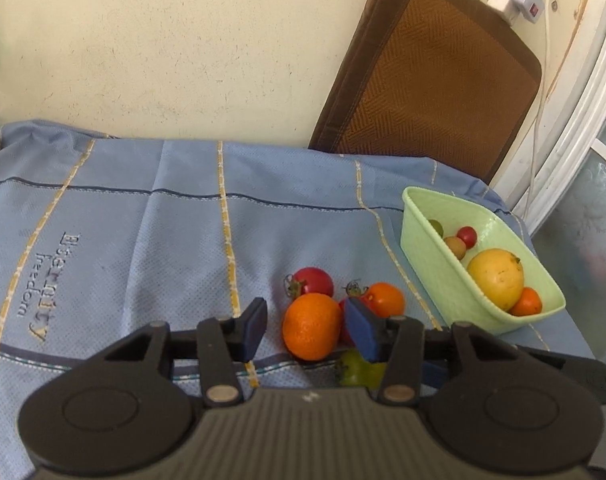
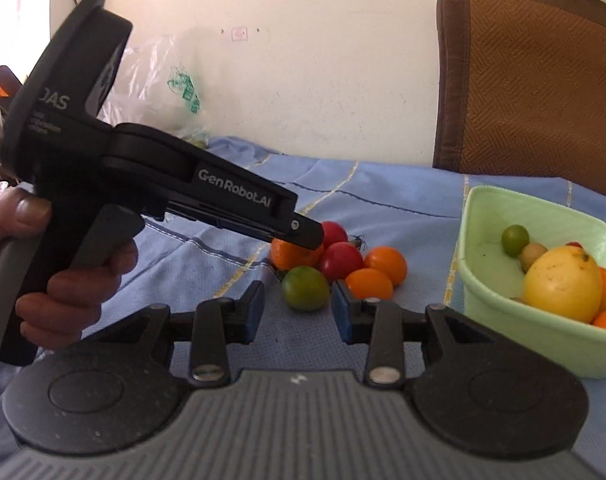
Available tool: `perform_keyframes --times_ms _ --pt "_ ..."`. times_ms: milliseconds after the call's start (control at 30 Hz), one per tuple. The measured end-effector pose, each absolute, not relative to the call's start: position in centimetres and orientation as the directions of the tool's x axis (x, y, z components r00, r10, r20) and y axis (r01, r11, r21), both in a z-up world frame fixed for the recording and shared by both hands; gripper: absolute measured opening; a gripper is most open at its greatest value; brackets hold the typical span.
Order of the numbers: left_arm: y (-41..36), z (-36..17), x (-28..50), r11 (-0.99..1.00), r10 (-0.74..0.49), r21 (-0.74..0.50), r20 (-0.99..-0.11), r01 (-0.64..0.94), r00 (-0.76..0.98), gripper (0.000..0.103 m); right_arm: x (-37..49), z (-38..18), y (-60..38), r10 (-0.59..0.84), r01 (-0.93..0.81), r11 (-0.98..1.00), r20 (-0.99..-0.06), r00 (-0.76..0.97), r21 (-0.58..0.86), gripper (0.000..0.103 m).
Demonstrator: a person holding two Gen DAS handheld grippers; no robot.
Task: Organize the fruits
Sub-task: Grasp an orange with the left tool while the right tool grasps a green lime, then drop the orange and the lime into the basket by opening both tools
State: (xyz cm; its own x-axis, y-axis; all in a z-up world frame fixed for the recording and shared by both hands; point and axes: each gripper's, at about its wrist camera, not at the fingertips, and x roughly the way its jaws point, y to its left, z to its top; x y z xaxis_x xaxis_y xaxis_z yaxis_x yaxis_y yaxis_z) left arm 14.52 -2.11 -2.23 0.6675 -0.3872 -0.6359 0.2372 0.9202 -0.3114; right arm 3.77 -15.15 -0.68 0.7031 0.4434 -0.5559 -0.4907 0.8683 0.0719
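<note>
A cream wall (image 1: 183,60) and a brown woven mat (image 1: 431,80) stand behind the surface, draped in a blue cloth (image 1: 143,240). The green basket (image 1: 431,264) at its right holds fruit. The left claw (image 1: 309,328) gapes around an orange (image 1: 312,326), not pinching it. The right claw (image 2: 297,312), open and empty, hovers just before a green tomato (image 2: 306,288).

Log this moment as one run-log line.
left gripper: open, straddling mandarin | right gripper: open, behind green tomato | green basket: partly filled | loose fruit remains on blue cloth
</note>
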Motion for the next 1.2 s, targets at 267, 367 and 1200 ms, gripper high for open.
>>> perform_keyframes --times_ms 267,367,1200 --pt "-1.8 -2.8 14.1 0.908 -0.414 -0.332 -0.614 0.256 0.672 0.031 5.4 -1.5 -14.8 0.439 -0.472 0.875 -0.596 0.673 0.111 0.039" --pt "-1.9 -2.5 13.0 0.909 -0.413 -0.322 -0.614 0.264 0.673 0.031 5.1 -1.4 -14.8 0.44 -0.47 0.875 -0.59 0.677 0.112 0.03" --pt "-11.3 3.1 10.6 0.821 -0.57 -0.362 -0.554 0.441 0.607 0.031 -0.6 2.6 -26.5 0.214 -0.202 0.977 -0.391 0.895 0.072 0.03"
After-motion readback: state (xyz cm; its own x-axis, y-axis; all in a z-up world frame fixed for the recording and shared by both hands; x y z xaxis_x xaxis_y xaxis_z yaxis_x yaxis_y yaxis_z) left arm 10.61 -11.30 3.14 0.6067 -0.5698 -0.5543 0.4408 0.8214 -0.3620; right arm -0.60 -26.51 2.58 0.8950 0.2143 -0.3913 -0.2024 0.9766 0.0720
